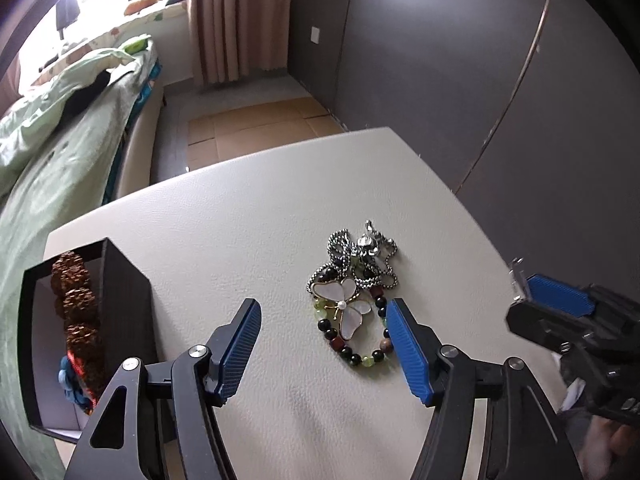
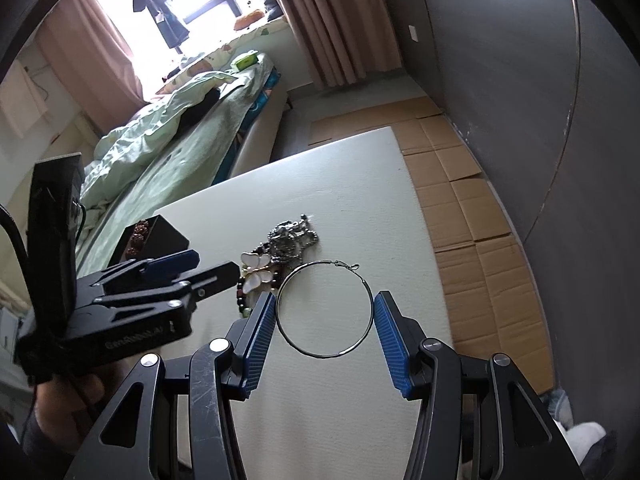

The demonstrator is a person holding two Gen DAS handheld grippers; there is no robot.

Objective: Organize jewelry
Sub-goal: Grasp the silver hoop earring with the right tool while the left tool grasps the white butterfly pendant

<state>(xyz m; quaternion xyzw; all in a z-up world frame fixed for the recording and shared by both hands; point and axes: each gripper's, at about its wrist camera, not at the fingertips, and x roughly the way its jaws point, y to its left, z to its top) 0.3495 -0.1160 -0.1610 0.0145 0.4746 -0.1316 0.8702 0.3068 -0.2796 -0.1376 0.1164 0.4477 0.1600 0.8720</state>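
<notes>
A pile of jewelry lies on the white table (image 1: 240, 208): a white butterfly brooch (image 1: 344, 304), a beaded bracelet (image 1: 360, 356) and a silver chain necklace (image 1: 360, 256). My left gripper (image 1: 324, 312) is open, its fingers on either side of the brooch and bracelet. A black box (image 1: 120, 300) at the left holds a brown bead bracelet (image 1: 76, 304). In the right wrist view a large silver hoop earring (image 2: 325, 309) lies on the table between the open fingers of my right gripper (image 2: 325, 300). The pile (image 2: 280, 256) sits just beyond, to the left.
The box also shows in the right wrist view (image 2: 160, 236). A bed with green bedding (image 2: 168, 140) runs along the table's left side. Cardboard sheets (image 2: 480, 220) cover the floor beside a dark wall (image 2: 520, 80). The right gripper appears at the right edge of the left wrist view (image 1: 560, 296).
</notes>
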